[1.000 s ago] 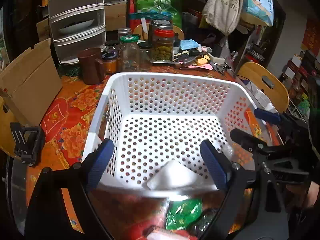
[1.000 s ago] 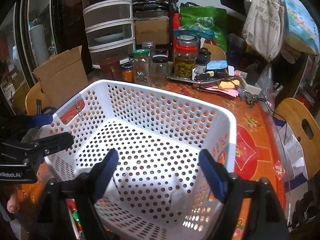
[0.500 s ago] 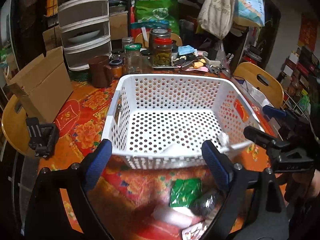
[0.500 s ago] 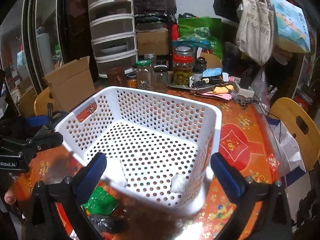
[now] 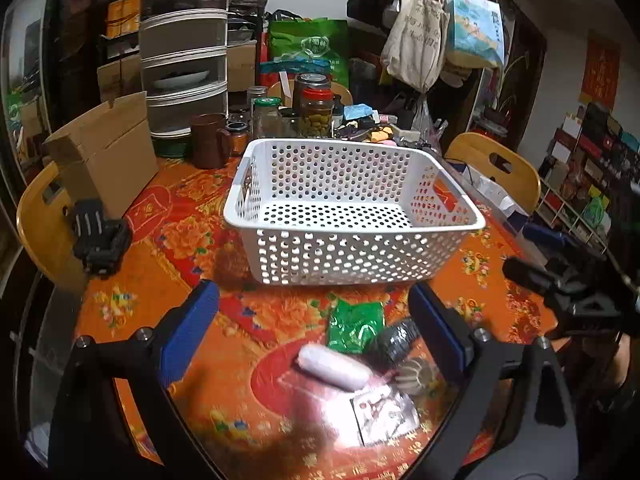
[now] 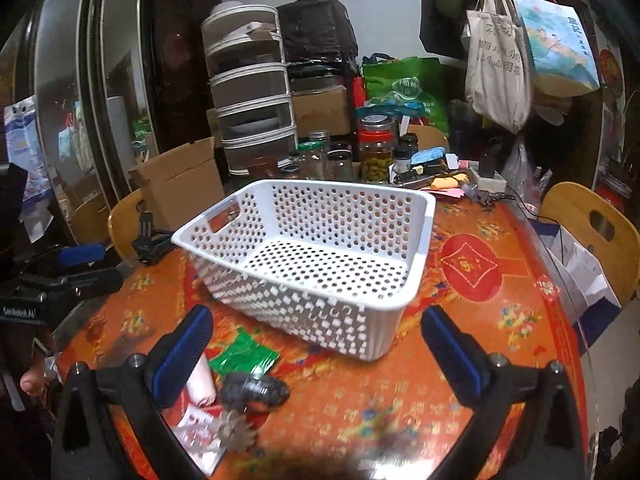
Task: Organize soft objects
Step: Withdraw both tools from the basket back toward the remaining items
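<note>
We see the worktop (image 5: 168, 264), covered in an orange and red flowered cloth, carrying a white perforated basket (image 5: 352, 216) that sits upright near its middle, with nothing visible inside. Behind the basket stand several jars (image 5: 318, 114) and a brown mug (image 5: 208, 140), and a cardboard box (image 5: 104, 148) rests at the left edge. Our left gripper (image 5: 314, 326) has its blue-padded fingers spread wide and grips nothing; our right gripper (image 6: 320, 350) is likewise spread wide with nothing between the fingers. In front of the basket, on the near side of the worktop, the soft objects lie in a small cluster: a green packet (image 5: 354, 326), a white roll (image 5: 332, 368) just beside it, a dark bundle (image 5: 396, 340) touching the packet's right side, and a shiny printed packet (image 5: 384, 412) nearest to us, blurred.
</note>
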### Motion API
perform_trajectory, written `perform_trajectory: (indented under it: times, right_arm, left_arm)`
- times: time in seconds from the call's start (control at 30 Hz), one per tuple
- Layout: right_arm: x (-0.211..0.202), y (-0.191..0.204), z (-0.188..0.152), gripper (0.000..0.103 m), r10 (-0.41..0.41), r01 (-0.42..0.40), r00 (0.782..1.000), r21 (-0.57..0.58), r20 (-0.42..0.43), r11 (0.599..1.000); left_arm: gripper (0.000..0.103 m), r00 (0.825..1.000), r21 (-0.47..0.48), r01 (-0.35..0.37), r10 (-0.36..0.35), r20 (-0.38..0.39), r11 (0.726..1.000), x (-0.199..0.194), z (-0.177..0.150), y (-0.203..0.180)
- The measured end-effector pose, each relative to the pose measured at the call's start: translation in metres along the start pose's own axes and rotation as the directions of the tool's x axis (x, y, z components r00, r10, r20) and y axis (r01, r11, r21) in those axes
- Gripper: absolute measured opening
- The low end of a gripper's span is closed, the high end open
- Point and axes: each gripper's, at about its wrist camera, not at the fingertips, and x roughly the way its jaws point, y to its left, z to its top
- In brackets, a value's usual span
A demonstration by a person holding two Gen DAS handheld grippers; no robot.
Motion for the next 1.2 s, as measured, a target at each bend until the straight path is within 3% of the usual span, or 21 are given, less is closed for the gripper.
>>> perform_trajectory:
  times: [0.23,0.33,0.53,0.67,0.83,0.97,1.13,1.2]
  right_arm:
    - [-0.021,0.018,-0.046,0.103,-0.021,0.021,1.000,0.019,-0.009,1.000]
    - [-0.023,0.029,-0.072,0.103,-0.029,0.029,0.999,0.022,-0.019,0.999]
    - [-0.009,0.043,-0.111,0.103,0.046,-0.040,0.996,0.081,-0.077,0.996]
    - [-0.005,0.046,-0.126,0.103,0.050,-0.043,0.995,0.080,-0.086,0.996]
    - [-0.002,0.038,-0.131,0.090,0.033,-0.024,0.996,0.107,-0.087,0.994]
    - [-0.001,0.030,-0.132,0.085,0.027,-0.016,0.995,0.122,-0.091,0.992]
    - [0.002,0.028,-0.133,0.081,0.004,0.008,0.995,0.130,-0.099,0.992]
    - [0.003,0.026,-0.132,0.081,0.001,0.012,0.995,0.132,-0.097,0.991]
  left_arm:
    - [0.100,1.000,-0.026,-0.009,0.010,0.023,1.000,-0.018,-0.050,0.003]
    - [0.100,1.000,-0.041,-0.009,0.009,-0.014,0.999,-0.006,-0.077,0.004]
    - [0.100,0.995,-0.098,0.036,-0.044,-0.088,0.995,0.026,-0.123,0.010]
    - [0.100,0.993,-0.071,0.052,-0.059,-0.100,0.996,0.036,-0.143,-0.002]
    - [0.100,0.993,-0.003,0.067,-0.067,-0.098,0.998,0.044,-0.156,-0.027]
    - [0.099,0.993,0.033,0.069,-0.066,-0.097,0.997,0.050,-0.159,-0.043]
    - [0.089,0.993,0.047,0.069,-0.064,-0.103,0.996,0.058,-0.159,-0.052]
    - [0.080,0.992,0.048,0.067,-0.061,-0.109,0.997,0.061,-0.159,-0.054]
